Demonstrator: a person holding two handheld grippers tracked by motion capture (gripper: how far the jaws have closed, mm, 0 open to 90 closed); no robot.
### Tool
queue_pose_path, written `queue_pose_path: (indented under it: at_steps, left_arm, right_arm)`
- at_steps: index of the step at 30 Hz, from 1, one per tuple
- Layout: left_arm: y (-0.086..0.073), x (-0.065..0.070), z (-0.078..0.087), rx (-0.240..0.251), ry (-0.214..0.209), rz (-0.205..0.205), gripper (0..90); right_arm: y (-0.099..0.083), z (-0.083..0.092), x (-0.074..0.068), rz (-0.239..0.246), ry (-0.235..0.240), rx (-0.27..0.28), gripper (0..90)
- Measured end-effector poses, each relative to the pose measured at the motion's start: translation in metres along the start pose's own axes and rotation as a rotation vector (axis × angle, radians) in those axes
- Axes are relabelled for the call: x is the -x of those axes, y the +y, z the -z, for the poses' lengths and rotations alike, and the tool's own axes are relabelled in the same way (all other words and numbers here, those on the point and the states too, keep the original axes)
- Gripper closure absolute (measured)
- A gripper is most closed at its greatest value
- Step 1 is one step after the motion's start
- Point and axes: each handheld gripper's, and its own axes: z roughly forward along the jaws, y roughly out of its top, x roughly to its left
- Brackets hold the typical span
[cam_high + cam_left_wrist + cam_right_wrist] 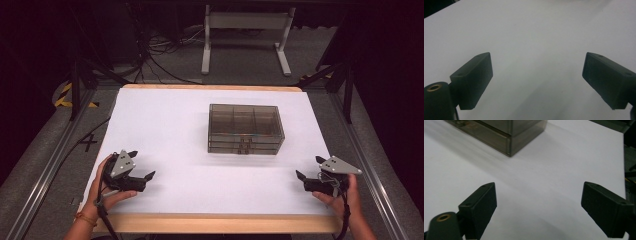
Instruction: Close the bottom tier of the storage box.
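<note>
A smoky see-through drawer box [245,129] stands on the white tabletop [170,120], a little right of centre, its low drawers facing me. My left gripper [141,164] rests near the front left corner, held in a hand and open, with bare white surface between its jaws [537,62]. Near the front right corner my right gripper [309,167] is also open and holds nothing; in the right gripper view [539,190] it points toward a corner of the box [509,137], well short of it.
A wooden edge [215,223] runs along the table's front. Metal rails [45,175] flank both sides. Beyond the far edge stand a white table frame [245,35] and loose cables [155,55] on the floor.
</note>
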Motion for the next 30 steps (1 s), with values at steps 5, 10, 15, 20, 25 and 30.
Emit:
queue_pose_path:
  at_steps: [5, 10, 15, 20, 25, 30]
  left_arm:
    - [-0.020, -0.016, 0.005, 0.055, 0.010, 0.134, 8.1]
    - [-0.022, -0.017, 0.007, 0.081, 0.016, 0.149, 7.2]
    - [-0.021, -0.016, 0.005, 0.067, 0.016, 0.140, 6.5]
    - [-0.020, -0.016, 0.004, 0.048, 0.015, 0.141, 6.1]
    - [-0.020, -0.015, 0.004, 0.048, 0.010, 0.111, 6.4]
    - [-0.021, -0.015, 0.004, 0.056, 0.003, 0.119, 6.6]
  right_arm:
    - [-0.011, 0.000, 0.012, -0.102, -0.031, 0.027, 10.9]
    - [-0.013, 0.001, 0.012, -0.109, -0.045, 0.038, 9.6]
    - [-0.013, 0.000, 0.013, -0.123, -0.047, 0.030, 8.1]
    - [-0.012, -0.001, 0.014, -0.131, -0.046, 0.016, 7.7]
    - [-0.011, -0.004, 0.013, -0.123, -0.047, -0.013, 7.5]
    - [-0.011, -0.005, 0.013, -0.118, -0.051, -0.028, 7.2]
